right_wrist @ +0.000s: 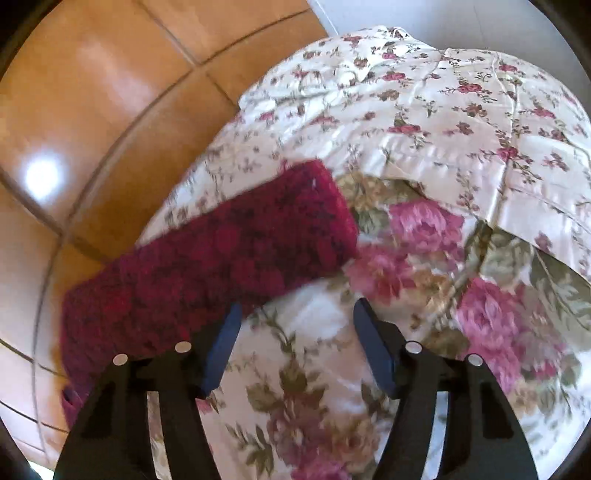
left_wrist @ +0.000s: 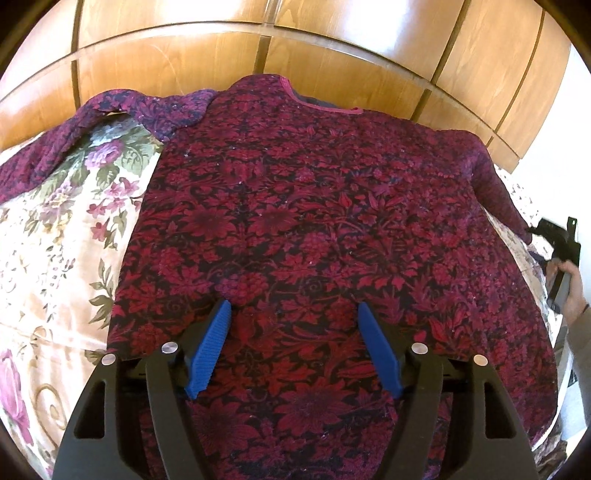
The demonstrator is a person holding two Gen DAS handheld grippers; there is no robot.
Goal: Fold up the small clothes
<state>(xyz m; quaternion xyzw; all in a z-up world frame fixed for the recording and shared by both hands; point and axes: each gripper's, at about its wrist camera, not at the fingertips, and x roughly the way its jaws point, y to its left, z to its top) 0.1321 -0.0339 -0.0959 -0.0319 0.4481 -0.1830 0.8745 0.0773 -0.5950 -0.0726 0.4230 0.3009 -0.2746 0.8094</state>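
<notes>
A dark red floral-knit sweater (left_wrist: 314,221) lies flat, neck away from me, on a flowered bedspread (left_wrist: 55,240). My left gripper (left_wrist: 293,308) hovers over its lower hem, open, blue fingers apart with only cloth beneath them. One sleeve (left_wrist: 55,147) trails off to the left. The other sleeve (left_wrist: 495,184) runs down the right edge to where a hand holds my right gripper (left_wrist: 557,240). In the right wrist view that sleeve (right_wrist: 229,251) lies across the bed at left, its cuff free. My right gripper (right_wrist: 295,314) is open beside it, nothing between its fingers.
Wooden wardrobe panels (left_wrist: 295,48) stand close behind the bed. A second small-rose cover (right_wrist: 443,110) overlaps the large-rose bedspread (right_wrist: 424,240). A white wall (right_wrist: 443,22) shows behind it. The right wrist view is blurred by motion.
</notes>
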